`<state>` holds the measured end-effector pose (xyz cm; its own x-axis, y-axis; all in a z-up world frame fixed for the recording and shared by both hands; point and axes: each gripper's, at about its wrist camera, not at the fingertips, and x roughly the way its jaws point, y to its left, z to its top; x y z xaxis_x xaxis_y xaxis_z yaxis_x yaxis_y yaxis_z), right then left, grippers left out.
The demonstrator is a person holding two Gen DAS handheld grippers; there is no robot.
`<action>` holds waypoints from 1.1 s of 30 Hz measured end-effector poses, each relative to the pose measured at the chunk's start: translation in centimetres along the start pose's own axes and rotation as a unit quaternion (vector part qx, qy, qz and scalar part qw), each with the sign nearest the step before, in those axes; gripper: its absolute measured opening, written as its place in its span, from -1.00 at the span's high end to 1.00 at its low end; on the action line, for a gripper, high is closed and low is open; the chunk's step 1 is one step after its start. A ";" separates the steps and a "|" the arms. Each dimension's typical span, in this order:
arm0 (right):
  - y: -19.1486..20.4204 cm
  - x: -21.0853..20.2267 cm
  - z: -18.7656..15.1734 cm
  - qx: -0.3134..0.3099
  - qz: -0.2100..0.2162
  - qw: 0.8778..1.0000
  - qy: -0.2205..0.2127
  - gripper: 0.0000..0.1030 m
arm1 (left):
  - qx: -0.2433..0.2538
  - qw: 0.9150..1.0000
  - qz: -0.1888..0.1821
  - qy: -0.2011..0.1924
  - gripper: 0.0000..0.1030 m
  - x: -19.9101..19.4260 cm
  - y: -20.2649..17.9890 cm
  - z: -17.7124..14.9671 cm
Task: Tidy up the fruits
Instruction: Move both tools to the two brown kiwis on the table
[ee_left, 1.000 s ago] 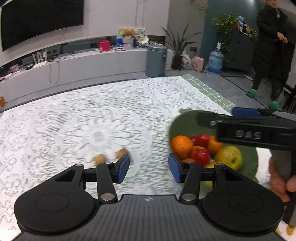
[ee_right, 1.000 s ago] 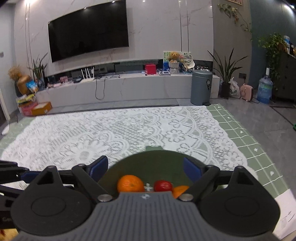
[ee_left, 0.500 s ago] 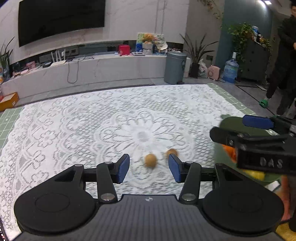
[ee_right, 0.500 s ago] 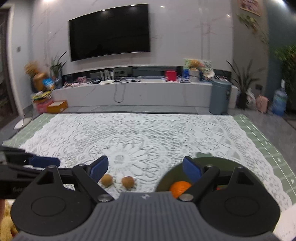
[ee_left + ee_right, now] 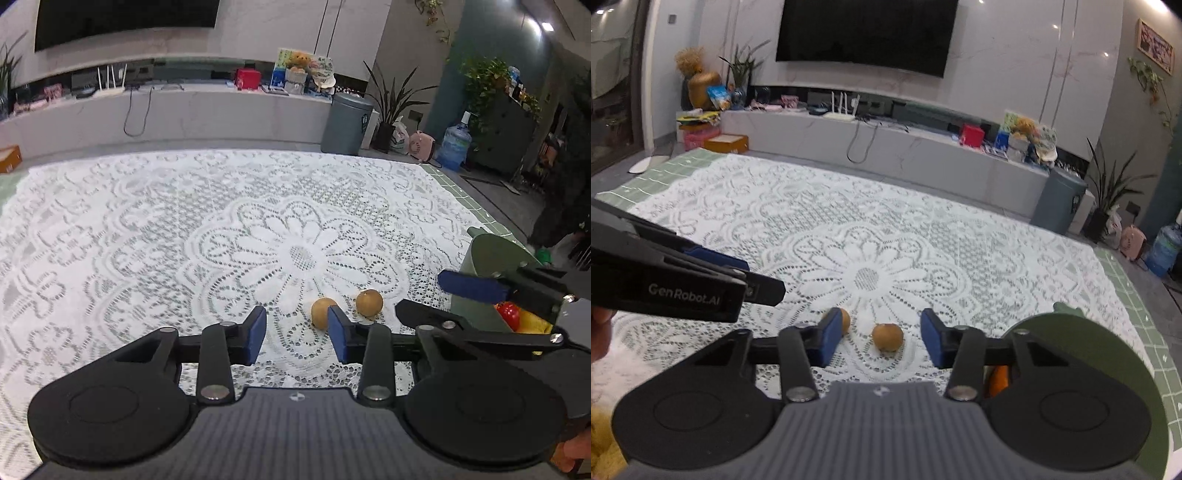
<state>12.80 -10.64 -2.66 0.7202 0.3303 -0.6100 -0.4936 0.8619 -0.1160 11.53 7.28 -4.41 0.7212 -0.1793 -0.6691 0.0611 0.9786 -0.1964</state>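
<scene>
Two small brown round fruits lie side by side on the white lace tablecloth point(image 5: 184, 221): the left fruit point(image 5: 320, 312) and the right fruit point(image 5: 369, 302). In the right wrist view the right fruit point(image 5: 887, 336) lies between the fingers and the left fruit point(image 5: 844, 319) is half hidden behind the left pad. A green bowl point(image 5: 495, 258) holds red and yellow fruit point(image 5: 511, 315); in the right wrist view its rim point(image 5: 1082, 343) shows with an orange fruit point(image 5: 997, 380). My left gripper point(image 5: 296, 336) is open and empty. My right gripper point(image 5: 877, 341) is open and empty.
The right gripper's arm point(image 5: 517, 288) crosses the left wrist view in front of the bowl. The left gripper's arm point(image 5: 676, 280) crosses the right wrist view at the left. A grey bin point(image 5: 347, 122), plants and a TV bench point(image 5: 886, 147) stand beyond the table.
Both grippers have swung left, away from the bowl, toward the two brown fruits. The right gripper now frames the right fruit. Both stay open.
</scene>
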 end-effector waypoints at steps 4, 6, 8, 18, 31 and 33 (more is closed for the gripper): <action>0.2 1.8 -0.2 0.005 -0.001 1.000 0.027 0.34 | -0.015 1.000 -0.017 0.003 0.19 1.1 0.2 -0.2; 0.4 2.5 -0.3 0.002 -0.001 0.999 0.034 0.35 | -0.025 0.999 -0.032 0.006 0.24 1.7 0.2 -0.2; 0.4 3.1 -0.3 0.005 0.001 0.999 0.039 0.35 | -0.023 0.998 -0.049 0.015 0.30 2.3 0.0 0.0; 0.2 5.2 -0.5 0.015 0.002 0.998 0.057 0.40 | -0.020 0.997 -0.069 0.033 0.33 4.8 -0.2 0.2; 0.4 6.4 -0.6 0.013 0.000 0.998 0.065 0.43 | -0.042 0.995 -0.071 0.053 0.33 6.1 0.2 0.3; 0.5 6.5 -0.6 0.011 -0.003 0.998 0.066 0.43 | -0.045 0.995 -0.070 0.056 0.34 6.2 0.2 0.3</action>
<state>16.98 -8.29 -7.13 0.6515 0.2734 -0.7077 -0.4776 0.8726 -0.1026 16.24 6.42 -8.39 0.6284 -0.3282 -0.7052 0.0904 0.9313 -0.3529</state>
